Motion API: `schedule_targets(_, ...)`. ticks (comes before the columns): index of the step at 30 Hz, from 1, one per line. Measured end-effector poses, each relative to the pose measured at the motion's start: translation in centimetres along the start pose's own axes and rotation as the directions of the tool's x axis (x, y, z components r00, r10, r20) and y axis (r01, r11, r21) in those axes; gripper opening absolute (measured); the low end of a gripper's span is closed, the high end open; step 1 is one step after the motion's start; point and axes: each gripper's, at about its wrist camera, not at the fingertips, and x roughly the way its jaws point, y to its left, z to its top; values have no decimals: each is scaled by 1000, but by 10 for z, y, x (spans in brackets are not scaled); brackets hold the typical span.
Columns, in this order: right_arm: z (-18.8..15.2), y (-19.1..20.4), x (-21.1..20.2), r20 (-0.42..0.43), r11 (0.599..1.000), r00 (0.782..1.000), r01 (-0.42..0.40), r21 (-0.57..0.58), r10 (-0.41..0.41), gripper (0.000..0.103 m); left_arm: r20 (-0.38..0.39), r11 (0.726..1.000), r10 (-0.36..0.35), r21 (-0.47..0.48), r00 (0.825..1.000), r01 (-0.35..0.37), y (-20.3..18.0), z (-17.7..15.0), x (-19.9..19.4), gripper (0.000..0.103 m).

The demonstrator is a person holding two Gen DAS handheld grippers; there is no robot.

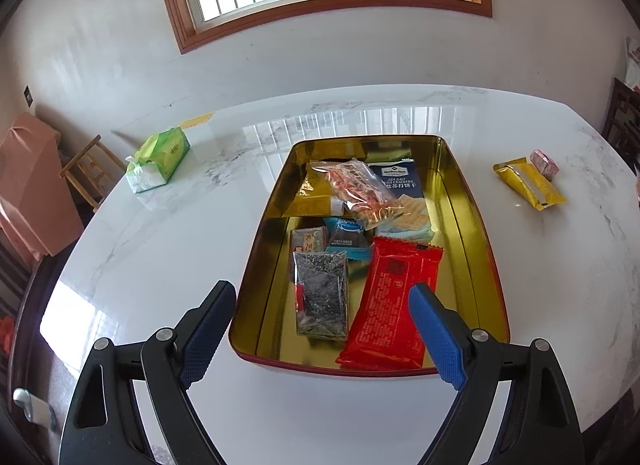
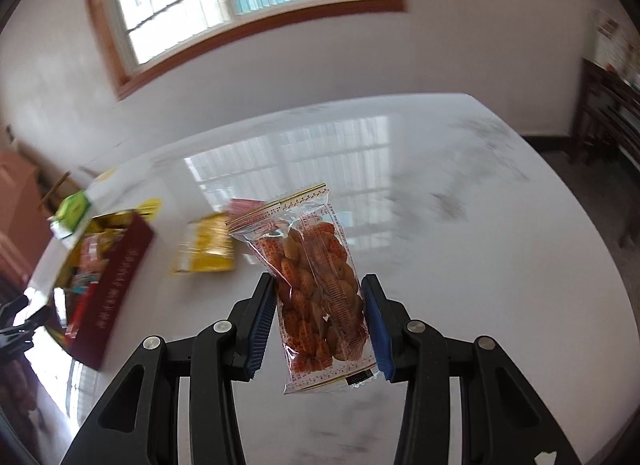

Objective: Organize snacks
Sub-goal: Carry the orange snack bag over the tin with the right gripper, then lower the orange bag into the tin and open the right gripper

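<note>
The right hand-held gripper [image 2: 319, 327] is clamped on a clear bag of orange snacks [image 2: 320, 285], carried above the counter [image 2: 460, 265] mid-transfer. The tin [image 2: 120, 265] sits at nine o'clock (already well filled), so the next move probably swings there. The left hand-held gripper [image 1: 322, 325] hangs wide open and empty.

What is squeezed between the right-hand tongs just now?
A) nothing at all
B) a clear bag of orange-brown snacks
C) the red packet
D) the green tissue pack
B: in the right wrist view, the right tongs press from both sides on a clear bag of orange-brown snacks, held up off the white table.
</note>
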Motion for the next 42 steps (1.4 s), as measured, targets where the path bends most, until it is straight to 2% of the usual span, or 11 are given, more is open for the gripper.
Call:
schedule_targets(8,17,84,7,-20,982,986,-165,-95,164,41,5,1000,0,-19,1000,0,9,-2,-1,88)
schedule_targets(12,27,128,17,-45,959,966,-256,-118,253,41,6,1000,-1,-28,1000,1,15,-5,-1,88)
schedule_targets(18,36,181,35,-98,926,934,-355,-127,344,41,2,999,1,-40,1000,-1,25,-6,3,88)
schedule_targets(24,41,223,66,-159,910,914,-394,-129,374,41,2,999,15,-32,1000,-15,31,-9,5,88)
schedule_targets(31,40,249,94,-203,909,910,-391,-143,360,41,-4,999,11,-51,1000,-11,43,-10,10,88)
schedule_targets(42,35,260,118,-247,916,908,-378,-135,338,41,-20,997,0,-79,1000,-2,59,-12,21,88)
